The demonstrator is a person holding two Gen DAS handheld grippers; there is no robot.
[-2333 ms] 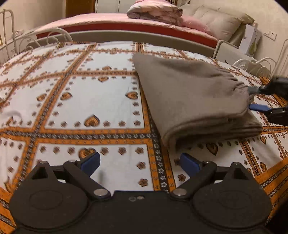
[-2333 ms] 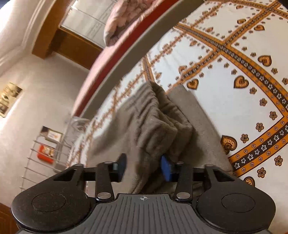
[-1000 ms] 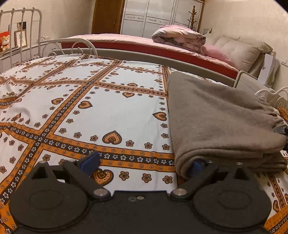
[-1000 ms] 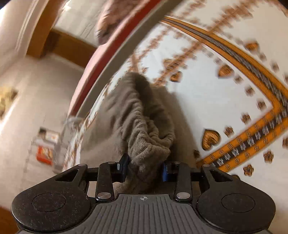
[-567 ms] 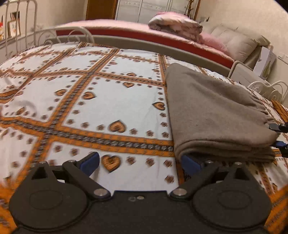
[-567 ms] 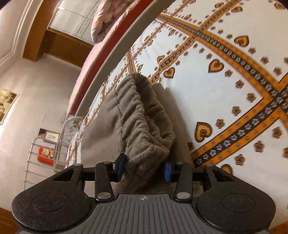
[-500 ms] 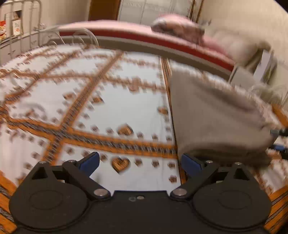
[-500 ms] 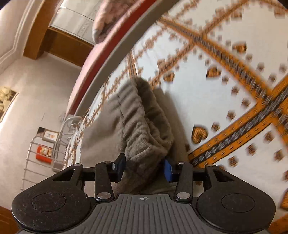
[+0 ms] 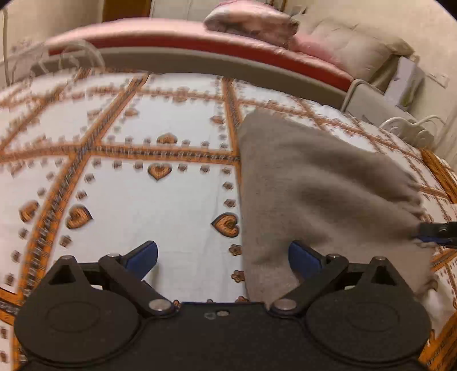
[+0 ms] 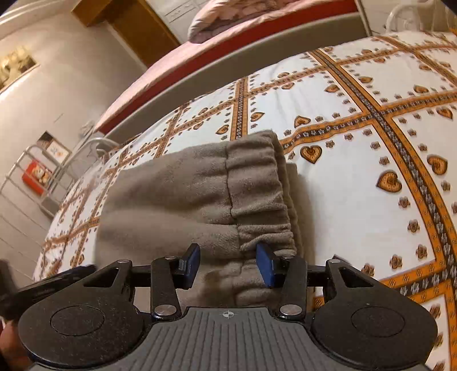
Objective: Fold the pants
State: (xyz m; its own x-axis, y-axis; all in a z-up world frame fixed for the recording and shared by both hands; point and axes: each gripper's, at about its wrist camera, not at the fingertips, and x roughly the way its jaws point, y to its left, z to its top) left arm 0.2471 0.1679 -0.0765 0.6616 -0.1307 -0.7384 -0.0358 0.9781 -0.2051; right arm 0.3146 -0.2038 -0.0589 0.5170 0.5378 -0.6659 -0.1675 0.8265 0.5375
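Observation:
The grey-brown pants (image 9: 314, 185) lie folded on the patterned bedspread (image 9: 142, 199), right of centre in the left wrist view. My left gripper (image 9: 222, 256) is open and empty, its right finger against the near folded edge. In the right wrist view the pants (image 10: 200, 194) fill the centre, with the elastic waistband (image 10: 257, 185) on the right side. My right gripper (image 10: 227, 264) is open, its fingers straddling the near edge of the waistband without clamping it. The right gripper's tip shows at the right edge of the left wrist view (image 9: 437, 231).
A second bed with a pink cover (image 9: 185, 40) and a bundled quilt (image 9: 248, 20) stands beyond the grey bed rail (image 9: 200, 62). White metal bed frames (image 10: 42, 177) stand at the sides. A beige cushion (image 9: 351, 48) is at the far right.
My right gripper has opened and rolled level, letting go of the waistband. My left gripper has risen and tilted down over the near edge of the pants.

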